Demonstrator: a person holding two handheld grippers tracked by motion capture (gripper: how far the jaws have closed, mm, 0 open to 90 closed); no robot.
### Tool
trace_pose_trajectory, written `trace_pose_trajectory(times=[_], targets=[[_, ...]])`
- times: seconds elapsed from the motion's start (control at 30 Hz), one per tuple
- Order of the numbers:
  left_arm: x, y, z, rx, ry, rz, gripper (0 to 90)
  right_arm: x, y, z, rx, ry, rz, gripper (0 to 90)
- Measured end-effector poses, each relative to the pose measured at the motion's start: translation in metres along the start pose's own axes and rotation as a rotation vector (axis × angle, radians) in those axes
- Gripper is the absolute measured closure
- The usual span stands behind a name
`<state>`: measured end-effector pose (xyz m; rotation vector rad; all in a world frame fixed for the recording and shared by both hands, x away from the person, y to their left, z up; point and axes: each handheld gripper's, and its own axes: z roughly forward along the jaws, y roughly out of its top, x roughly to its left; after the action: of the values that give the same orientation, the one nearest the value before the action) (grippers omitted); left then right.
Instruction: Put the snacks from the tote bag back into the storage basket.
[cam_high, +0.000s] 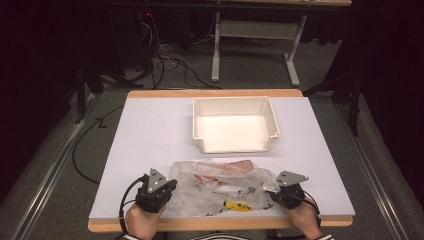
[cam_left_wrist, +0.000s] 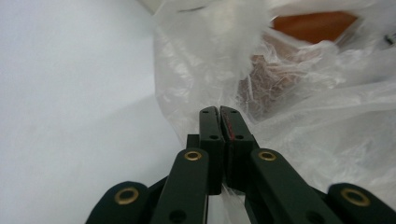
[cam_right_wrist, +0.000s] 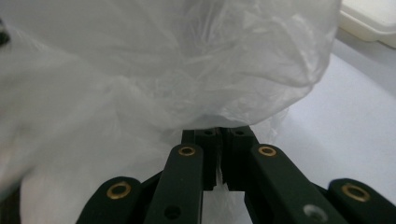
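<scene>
Both tongs, L (cam_high: 170, 186) & R (cam_high: 276, 194), clamped tight on plastic bag (cam_high: 220, 187) edges betw. them, prob. to spread/lift it.

What the bag hides from us

Through the crumpled bag (cam_high: 220, 187) we make out only pinkish and yellow shapes, too veiled to name. In the right gripper view, plastic covers the right gripper's (cam_right_wrist: 219, 133) tips; the tray (cam_right_wrist: 373, 18) is cut off at the corner.
</scene>
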<state>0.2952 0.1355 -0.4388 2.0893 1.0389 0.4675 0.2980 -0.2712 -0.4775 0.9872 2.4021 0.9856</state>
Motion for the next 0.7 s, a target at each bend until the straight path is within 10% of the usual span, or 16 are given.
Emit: trace_pose_trajectory(times=[0.1, 0.27, 0.7], targets=[[0.005, -0.013, 0.019, 0.078, 0.017, 0.010, 88.3, 0.000, 0.001, 0.000, 0.007, -0.002, -0.008, 86.9], [0.006, -0.015, 0.023, 0.055, -0.008, -0.003, 85.8, -0.001, 0.002, -0.003, 0.009, -0.011, 0.034, 74.5], [0.001, -0.003, 0.023, 0.005, -0.041, 0.018, 86.1, -0.036, 0.034, -0.059, -0.218, -0.072, 0.162, 61.2]])
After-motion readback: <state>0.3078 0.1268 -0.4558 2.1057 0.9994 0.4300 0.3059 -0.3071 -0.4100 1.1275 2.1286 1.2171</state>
